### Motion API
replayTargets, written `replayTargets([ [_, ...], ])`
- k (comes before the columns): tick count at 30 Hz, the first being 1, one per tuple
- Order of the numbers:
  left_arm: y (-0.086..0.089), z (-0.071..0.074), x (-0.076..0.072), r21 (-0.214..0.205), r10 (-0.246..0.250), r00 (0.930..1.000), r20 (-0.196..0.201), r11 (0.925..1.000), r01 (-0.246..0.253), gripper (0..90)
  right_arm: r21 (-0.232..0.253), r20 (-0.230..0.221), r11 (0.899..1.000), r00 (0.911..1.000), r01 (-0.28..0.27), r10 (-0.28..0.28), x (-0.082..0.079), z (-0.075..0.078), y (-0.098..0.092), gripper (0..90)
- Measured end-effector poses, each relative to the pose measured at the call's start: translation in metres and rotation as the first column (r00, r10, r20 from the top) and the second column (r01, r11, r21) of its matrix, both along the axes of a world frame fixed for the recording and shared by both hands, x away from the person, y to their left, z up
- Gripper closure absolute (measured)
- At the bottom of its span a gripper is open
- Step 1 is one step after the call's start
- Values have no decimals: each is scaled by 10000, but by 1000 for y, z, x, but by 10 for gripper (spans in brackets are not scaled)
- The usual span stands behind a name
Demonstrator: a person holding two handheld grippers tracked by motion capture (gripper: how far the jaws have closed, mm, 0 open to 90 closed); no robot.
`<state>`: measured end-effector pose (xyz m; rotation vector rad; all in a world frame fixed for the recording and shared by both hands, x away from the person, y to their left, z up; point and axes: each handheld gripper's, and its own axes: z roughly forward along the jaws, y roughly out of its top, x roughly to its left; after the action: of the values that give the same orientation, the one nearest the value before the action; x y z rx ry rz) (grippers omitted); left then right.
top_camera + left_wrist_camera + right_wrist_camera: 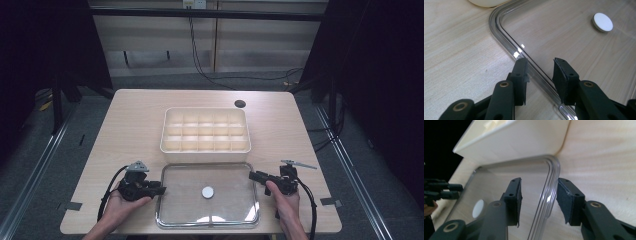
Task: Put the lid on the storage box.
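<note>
Where both grippers' jaws straddle its rim unpinched: clear tray [165,210] holding one white disc [207,192].

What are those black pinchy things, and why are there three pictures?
A person sits at a wooden table, holding a black pinching tool in each hand: the left tool and the right tool. One picture comes from a camera overhead. The other two come from little cameras riding on each tool, looking along its jaws. On the table lie a clear lid with a white knob, and behind it a cream box split into small compartments. The left tool and the right tool each have the lid's rim between open jaws. Nothing is pinched yet.
</note>
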<state>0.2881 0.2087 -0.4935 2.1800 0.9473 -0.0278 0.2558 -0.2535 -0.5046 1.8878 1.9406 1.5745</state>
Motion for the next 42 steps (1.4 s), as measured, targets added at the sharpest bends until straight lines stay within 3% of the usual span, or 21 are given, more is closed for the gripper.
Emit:
replayTargets([
  [1, -1, -1, 0, -145, -120, 9999, -110, 9998, 118, 638, 414, 142, 9991, 9999, -89, 83, 0, 0, -2, 699],
  [2, -2, -1, 0, -184, -193, 9997, -134, 9996, 190, 640, 1417, 402, 9885, 9981, -530, 477, 0, 1, -1, 666],
  [3, -4, -1, -1, -210, -270, 9996, -115, 9994, 267, 652, 1467, 494, 9868, 9968, -691, 624, -1, 2, 2, 682],
  [4, -7, 0, -3, -53, -256, 9997, -21, 9997, 256, 651, 890, 278, 9921, 9959, -885, 864, -1, 4, 14, 645],
  [5, -7, 0, -3, -53, -256, 9997, -21, 9997, 256, 650, 319, 260, 9982, 9985, -499, 491, -3, 7, 17, 621],
  [8, -8, 0, -3, -57, -231, 9997, -51, 9997, 231, 651, 224, 666, 9988, 9969, -435, 419, -3, 11, 14, 612],
  [9, -7, 0, -2, -49, -234, 9997, -49, 9997, 233, 651, -491, 435, 9987, 9989, -152, 173, -2, 11, 9, 600],
  [10, -7, 0, -2, -50, -233, 9997, -54, 9997, 233, 651, -491, 435, 9987, 9989, -152, 173, -2, 11, 9, 600],
  [11, -8, 0, -3, -49, -243, 9997, -53, 9997, 243, 652, -1381, -139, 9902, 9997, 183, -204, -1, 7, 5, 565],
  [12, -8, 0, -3, -20, -254, 9997, -43, 9997, 254, 651, -1628, -463, 9862, 9982, 298, -378, -1, 4, 3, 557],
  [16, -8, 0, -3, -32, -286, 9996, -61, 9996, 286, 651, -2149, -585, 9757, 9967, 423, -561, 0, 1, -1, 554],
  [18, -8, 0, -3, -22, -285, 9996, -62, 9996, 285, 651, -2137, -581, 9760, 9967, 423, -559, 0, 1, -1, 554],
  [21, -7, 0, -4, -21, -335, 9994, -99, 9994, 335, 651, -1731, -765, 9848, 9967, 135, -271, 0, 0, 3, 598],
  [25, -7, 0, -3, -16, -353, 9993, -135, 9994, 353, 651, -1685, -734, 9856, 9969, 139, -266, 0, -1, 6, 594],
  [26, -7, 0, -3, -17, -337, 9993, -154, 9994, 337, 652, -1339, -873, 9907, 9955, 241, -360, 0, -2, 3, 593],
  [28, -7, 0, -3, -40, -331, 9992, -202, 9994, 331, 651, -1205, -921, 9924, 9951, 251, -363, 0, -2, 3, 594],
  [31, -6, 1, -3, -46, -324, 9992, -230, 9995, 323, 652, 107, -1325, 9997, 9910, 202, -186, 0, -9, 1, 655],
  [32, -6, 1, -4, -18, -303, 9994, -187, 9995, 303, 652, 370, -1310, 9992, 9913, 165, -116, -1, -10, 1, 661],
  [37, -6, 0, -3, -63, -295, 9993, -211, 9995, 294, 652, 619, -994, 9981, 9950, -50, 111, -1, -6, -1, 679],
  [42, -4, 0, -2, -98, -200, 9997, -164, 9998, 199, 650, 1149, -600, 9906, 9949, -737, 810, -1, -4, -3, 680],
])
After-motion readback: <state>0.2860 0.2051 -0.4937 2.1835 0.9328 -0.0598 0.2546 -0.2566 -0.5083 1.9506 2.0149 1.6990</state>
